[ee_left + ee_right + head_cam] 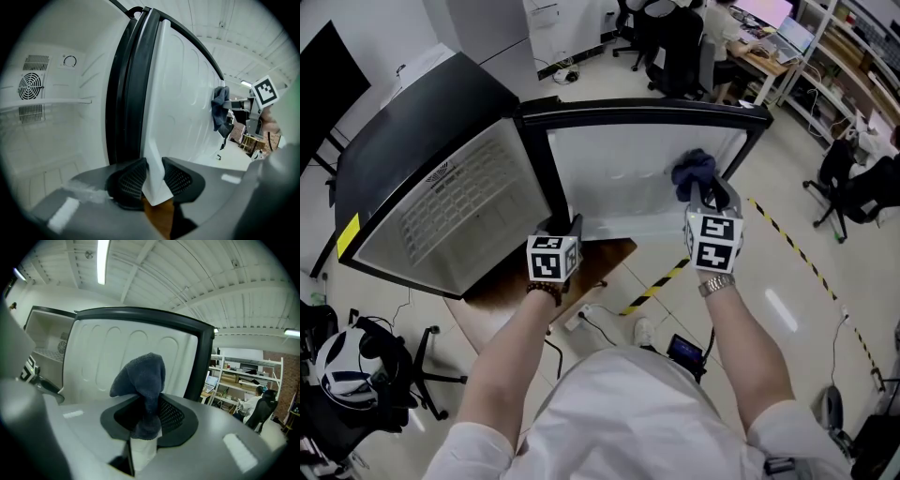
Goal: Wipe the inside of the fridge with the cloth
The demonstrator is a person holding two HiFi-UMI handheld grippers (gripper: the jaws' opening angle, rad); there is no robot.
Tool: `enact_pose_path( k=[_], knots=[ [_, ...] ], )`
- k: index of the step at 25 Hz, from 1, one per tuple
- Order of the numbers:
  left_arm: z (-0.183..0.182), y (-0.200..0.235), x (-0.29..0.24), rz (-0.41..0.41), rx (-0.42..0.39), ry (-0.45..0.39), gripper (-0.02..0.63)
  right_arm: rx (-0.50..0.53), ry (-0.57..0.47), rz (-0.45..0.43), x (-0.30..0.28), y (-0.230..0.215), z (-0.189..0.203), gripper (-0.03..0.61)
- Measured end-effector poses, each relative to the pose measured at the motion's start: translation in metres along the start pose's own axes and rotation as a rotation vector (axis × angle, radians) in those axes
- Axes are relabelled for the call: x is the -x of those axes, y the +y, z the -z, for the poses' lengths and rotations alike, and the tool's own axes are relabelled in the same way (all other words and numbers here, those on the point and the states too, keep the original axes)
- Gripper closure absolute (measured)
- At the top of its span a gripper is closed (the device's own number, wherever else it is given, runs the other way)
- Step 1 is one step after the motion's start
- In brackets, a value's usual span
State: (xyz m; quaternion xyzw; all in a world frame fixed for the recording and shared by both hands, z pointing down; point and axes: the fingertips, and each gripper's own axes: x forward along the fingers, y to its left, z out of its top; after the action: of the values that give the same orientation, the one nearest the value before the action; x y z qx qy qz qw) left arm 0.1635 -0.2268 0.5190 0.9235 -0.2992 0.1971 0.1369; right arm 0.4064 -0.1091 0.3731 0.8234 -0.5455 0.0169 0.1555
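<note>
The black fridge stands open, its white inside (459,202) with a wire shelf (47,101) and a fan vent (30,86) at the left. The door (628,178) swings out to the right and shows its white inner liner (183,93). My left gripper (569,228) is shut on the door's lower edge, one pad on each side of the white panel (153,176). My right gripper (710,195) is shut on a dark blue cloth (694,171) and holds it against the liner's upper right (218,110). The cloth (143,380) bulges out above the right jaws (147,416).
Yellow-black floor tape (661,286) and cables run under the door. A helmet (347,366) and a chair base lie at the lower left. Office chairs (675,47) and desks with shelving (234,380) stand beyond the door, and another chair (848,183) at the right.
</note>
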Motion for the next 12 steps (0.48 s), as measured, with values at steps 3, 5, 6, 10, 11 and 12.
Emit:
enact_pose_path(
  k=[3,5,6,10,11,12],
  knots=[
    [0.000,0.000,0.000,-0.001,-0.002,0.000,0.506,-0.019,0.012,0.031,0.001,-0.015,0.005,0.489],
    [0.000,0.001,0.000,-0.002,0.001,0.001,0.506,-0.022,0.017,0.044,0.000,-0.022,0.009,0.489],
    [0.001,0.001,0.000,-0.002,0.002,0.001,0.506,-0.022,0.018,0.045,0.000,-0.024,0.009,0.489],
    [0.000,0.000,0.001,-0.007,0.002,0.004,0.506,-0.027,0.011,0.045,0.002,-0.026,0.009,0.489],
    [0.000,-0.001,0.001,-0.010,0.005,0.005,0.506,-0.032,0.011,0.042,0.003,-0.026,0.009,0.489],
    [0.000,-0.001,0.002,-0.011,0.008,0.005,0.506,-0.038,0.009,0.035,0.005,-0.024,0.008,0.489]
  ],
)
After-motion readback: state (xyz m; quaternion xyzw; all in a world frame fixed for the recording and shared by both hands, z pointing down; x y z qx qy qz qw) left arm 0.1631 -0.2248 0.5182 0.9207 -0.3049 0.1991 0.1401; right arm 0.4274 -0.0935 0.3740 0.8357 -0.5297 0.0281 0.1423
